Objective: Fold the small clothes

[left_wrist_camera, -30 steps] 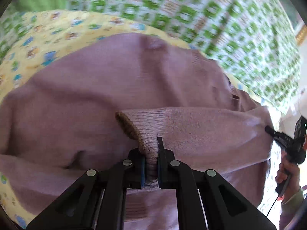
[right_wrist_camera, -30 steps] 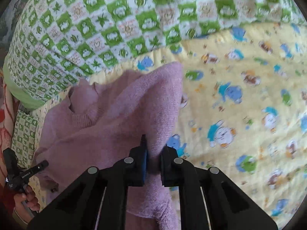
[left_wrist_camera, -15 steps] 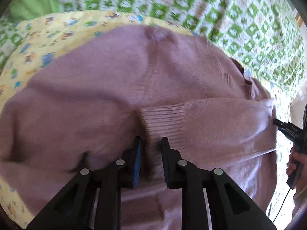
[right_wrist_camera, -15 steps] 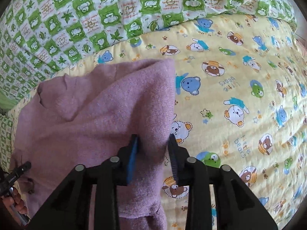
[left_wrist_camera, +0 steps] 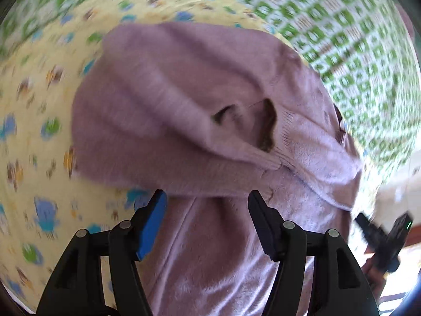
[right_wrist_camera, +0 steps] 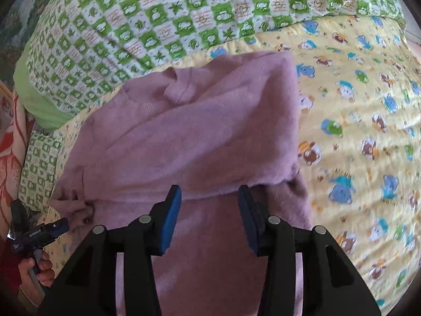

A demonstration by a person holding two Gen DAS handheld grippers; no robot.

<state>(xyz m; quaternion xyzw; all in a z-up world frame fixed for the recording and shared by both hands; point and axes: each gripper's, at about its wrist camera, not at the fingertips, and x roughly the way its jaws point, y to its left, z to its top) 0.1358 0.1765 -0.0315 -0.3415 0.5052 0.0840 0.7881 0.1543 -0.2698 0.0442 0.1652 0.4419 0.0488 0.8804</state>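
Yellow sheet (right_wrist_camera: pixel 355 110) printed with small bears and frogs, spread across a bed, with a green-and-white checked quilt (right_wrist_camera: pixel 158 18) bunched along its far edge. Orange flowered cloth (right_wrist_camera: pixel 10 142) just visible at the far left of the right wrist view. No box, basket or other holder anywhere in either view, only bedding. Pink knitted sweater (right_wrist_camera: pixel 200 137) lying on the yellow sheet, partly folded, one layer doubled over the rest so that a folded edge runs across just ahead of both sets of fingers. Ribbed cuff and a dark sleeve opening showing in the left wrist view, which is blurred. Left gripper (left_wrist_camera: pixel 206 197) low over the sweater, jaws opening and already wide, blue pad (left_wrist_camera: pixel 152 223) clear of the knit, only the flat garment lying beneath the gap. Right gripper (right_wrist_camera: pixel 209 192) likewise over the sweater near its right edge, jaws opening, at a middling gap, pads not pressing on the fabric. Each gripper also seen from the other's camera, gripped by a hand (right_wrist_camera: pixel 39 268) at the frame's lower corner.
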